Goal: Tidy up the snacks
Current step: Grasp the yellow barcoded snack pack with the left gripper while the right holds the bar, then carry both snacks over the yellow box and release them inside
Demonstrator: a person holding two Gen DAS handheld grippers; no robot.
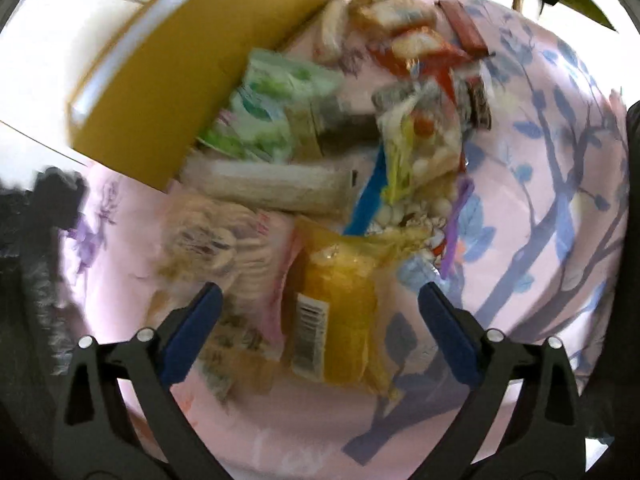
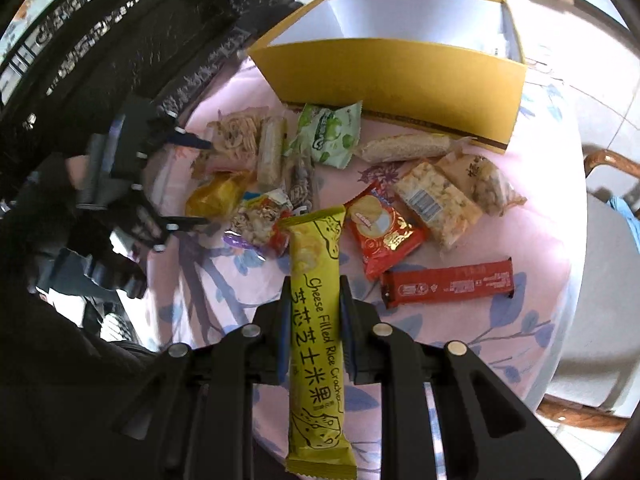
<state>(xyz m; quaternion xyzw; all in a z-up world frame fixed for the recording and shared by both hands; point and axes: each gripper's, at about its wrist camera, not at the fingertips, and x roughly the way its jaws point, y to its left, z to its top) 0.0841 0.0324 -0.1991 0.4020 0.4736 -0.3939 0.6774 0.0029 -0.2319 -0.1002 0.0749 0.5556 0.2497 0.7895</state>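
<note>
My right gripper [image 2: 314,296] is shut on a long yellow cheese rice cracker pack [image 2: 316,320] and holds it above the table. Several snack packs lie on the pink floral cloth [image 2: 500,332]: a green pack [image 2: 328,136], a red round-cracker pack [image 2: 382,232], a red bar [image 2: 448,282], a yellow-orange pack [image 2: 216,198]. A yellow cardboard box [image 2: 396,80] stands open behind them. My left gripper [image 1: 320,304] is open over the yellow-orange pack [image 1: 340,312]; it also shows in the right wrist view [image 2: 192,182]. The left wrist view is blurred.
The table is round, and a wooden chair [image 2: 608,216] with a grey seat stands at its right. The person in dark clothing [image 2: 80,80] stands at the left edge. The box [image 1: 168,88] fills the upper left of the left wrist view.
</note>
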